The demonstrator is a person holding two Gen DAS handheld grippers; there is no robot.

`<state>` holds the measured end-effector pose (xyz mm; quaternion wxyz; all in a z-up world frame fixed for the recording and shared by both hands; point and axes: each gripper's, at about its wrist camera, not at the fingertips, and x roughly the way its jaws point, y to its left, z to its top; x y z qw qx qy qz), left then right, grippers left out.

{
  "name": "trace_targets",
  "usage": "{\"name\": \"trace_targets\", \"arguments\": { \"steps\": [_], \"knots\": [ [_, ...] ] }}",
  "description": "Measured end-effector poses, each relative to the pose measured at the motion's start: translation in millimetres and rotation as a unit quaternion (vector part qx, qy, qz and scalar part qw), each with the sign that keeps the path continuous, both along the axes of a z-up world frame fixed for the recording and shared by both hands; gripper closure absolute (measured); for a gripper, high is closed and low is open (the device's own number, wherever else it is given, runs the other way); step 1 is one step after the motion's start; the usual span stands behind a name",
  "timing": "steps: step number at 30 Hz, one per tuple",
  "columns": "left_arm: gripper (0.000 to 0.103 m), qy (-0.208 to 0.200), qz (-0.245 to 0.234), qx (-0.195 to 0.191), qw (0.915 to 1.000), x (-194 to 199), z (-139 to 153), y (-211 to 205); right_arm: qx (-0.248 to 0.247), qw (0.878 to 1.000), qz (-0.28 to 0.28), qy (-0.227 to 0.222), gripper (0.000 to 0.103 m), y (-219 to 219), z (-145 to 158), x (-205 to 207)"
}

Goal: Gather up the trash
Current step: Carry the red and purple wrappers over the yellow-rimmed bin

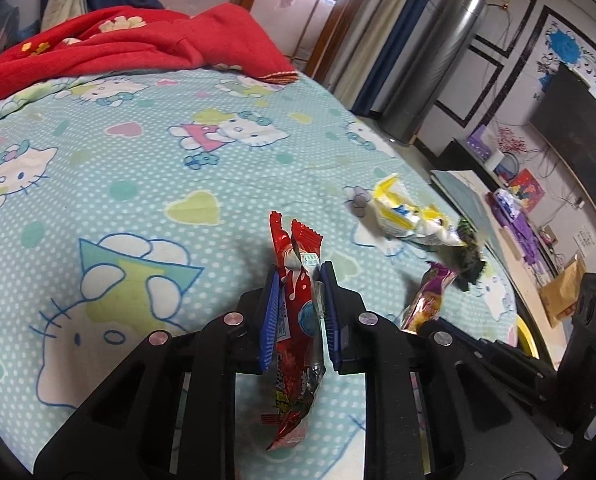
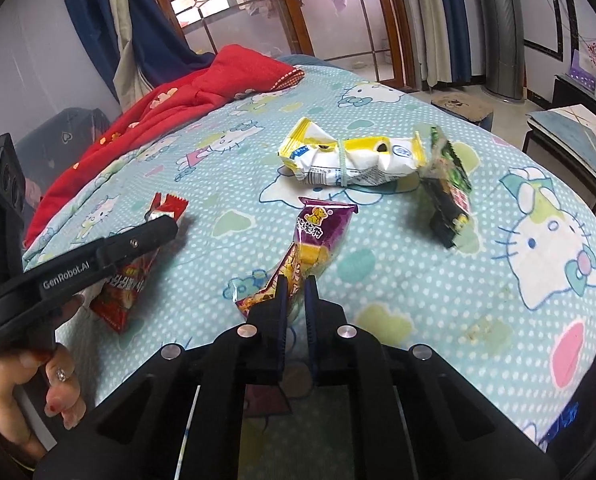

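Observation:
My left gripper [image 1: 298,272] is shut on a red snack wrapper [image 1: 296,320] and holds it upright above the bed; the wrapper also shows in the right wrist view [image 2: 128,280]. My right gripper [image 2: 296,284] is shut on a purple snack wrapper [image 2: 311,240], which also shows in the left wrist view [image 1: 427,300]. A yellow and white wrapper [image 2: 349,158] and a black and green wrapper [image 2: 449,196] lie on the bed beyond it.
The bed has a light blue cartoon-cat sheet [image 2: 497,280]. A red blanket [image 1: 118,44] lies bunched at the far end. A low table [image 1: 497,216] with clutter stands past the bed's right edge. The left gripper body [image 2: 78,264] is at the left of the right wrist view.

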<state>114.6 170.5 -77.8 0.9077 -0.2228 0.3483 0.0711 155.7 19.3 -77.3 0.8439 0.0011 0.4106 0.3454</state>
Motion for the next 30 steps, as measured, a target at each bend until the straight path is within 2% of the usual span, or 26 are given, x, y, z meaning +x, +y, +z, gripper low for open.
{"name": "trace_targets", "arguments": {
  "steps": [10, 14, 19, 30],
  "knots": [
    [0.089, -0.026, -0.052, 0.008, 0.9983, -1, 12, -32, 0.011, 1.0, -0.026, -0.007, 0.096, -41, 7, -10],
    [0.089, -0.033, -0.072, 0.0, 0.9968, -1, 17, -46, 0.018, 0.999, -0.046, -0.003, 0.096, -62, 8, -8],
    [0.089, -0.043, -0.103, -0.001, 0.9938, -2, 24, -68, 0.026, 0.997, -0.071, 0.003, 0.096, -84, 11, -5],
    [0.089, -0.062, -0.162, 0.009, 0.9848, -8, 35, -118, 0.022, 0.995, -0.095, -0.017, 0.097, -120, 27, -2]
  ]
}}
